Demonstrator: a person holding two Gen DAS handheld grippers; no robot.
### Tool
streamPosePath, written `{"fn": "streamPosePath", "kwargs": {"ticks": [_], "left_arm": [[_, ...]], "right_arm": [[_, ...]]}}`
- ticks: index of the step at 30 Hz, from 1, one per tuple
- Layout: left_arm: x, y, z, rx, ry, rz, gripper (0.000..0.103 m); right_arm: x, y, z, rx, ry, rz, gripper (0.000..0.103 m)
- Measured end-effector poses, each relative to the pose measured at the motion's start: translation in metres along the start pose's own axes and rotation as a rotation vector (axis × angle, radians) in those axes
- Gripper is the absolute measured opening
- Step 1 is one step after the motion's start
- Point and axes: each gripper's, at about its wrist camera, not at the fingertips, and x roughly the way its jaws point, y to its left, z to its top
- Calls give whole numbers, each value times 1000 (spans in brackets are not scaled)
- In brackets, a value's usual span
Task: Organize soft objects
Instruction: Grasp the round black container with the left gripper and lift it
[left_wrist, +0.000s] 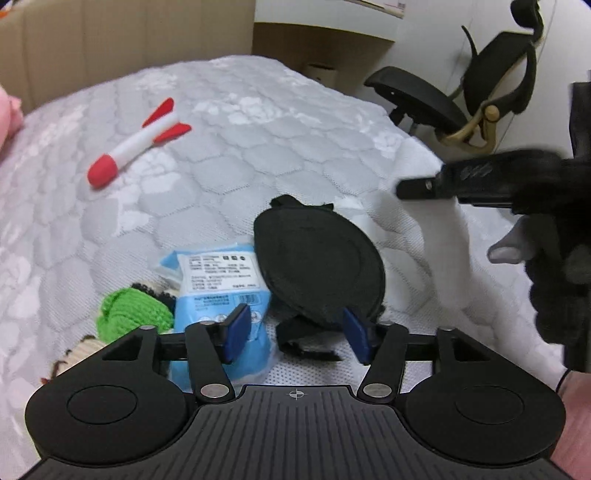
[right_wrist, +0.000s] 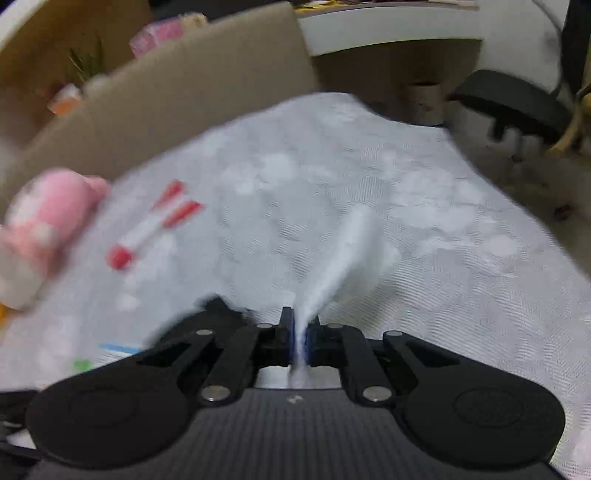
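Right gripper (right_wrist: 299, 332) clamped on white soft cloth strip (right_wrist: 332, 266), lifted off quilted grey bed (right_wrist: 424, 221). Left gripper (left_wrist: 295, 332) open over black oval padded pouch (left_wrist: 317, 266). Keep ur pinch firm, lift slow, avoid snagging pouch.

Open mattress (left_wrist: 280, 122) lies beyond the toy rocket (left_wrist: 136, 142); black pouch (left_wrist: 317, 266) and blue packet (left_wrist: 221, 291) crowd the left claw (left_wrist: 295, 332).

1. A quilted grey-white mattress (left_wrist: 258, 122) fills the middle of both views.
2. A tan padded headboard (left_wrist: 110, 40) runs along the upper left, behind the mattress.
3. A black office chair (left_wrist: 461, 88) with a gold-coloured base stands at the upper right, beside the mattress edge.
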Motion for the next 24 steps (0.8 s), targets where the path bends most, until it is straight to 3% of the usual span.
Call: {"fn": "streamPosePath", "kwargs": {"ticks": [2,4,8,14,16,19,24], "left_arm": [[1,-1,-1,17,3,-2,67],[1,-4,-1,38,7,10,67],[2,-5,1,25,17,10,74],[12,-1,10,-123,37,-99,88],[22,2,15,-190,47,-128,94],[39,6,24,-282,60,-152,94],[85,-1,43,-299,105,-84,98]], "right_arm": [[-1,7,2,52,34,169,11],[14,18,-1,74,89,241,11],[51,32,-14,-1,179,143,11],[55,4,-14,-25,162,-64,11],[53,-12,-9,7,149,-98,11],[49,-32,-4,64,133,-117,11],[40,-45,3,118,103,-111,12]]}}
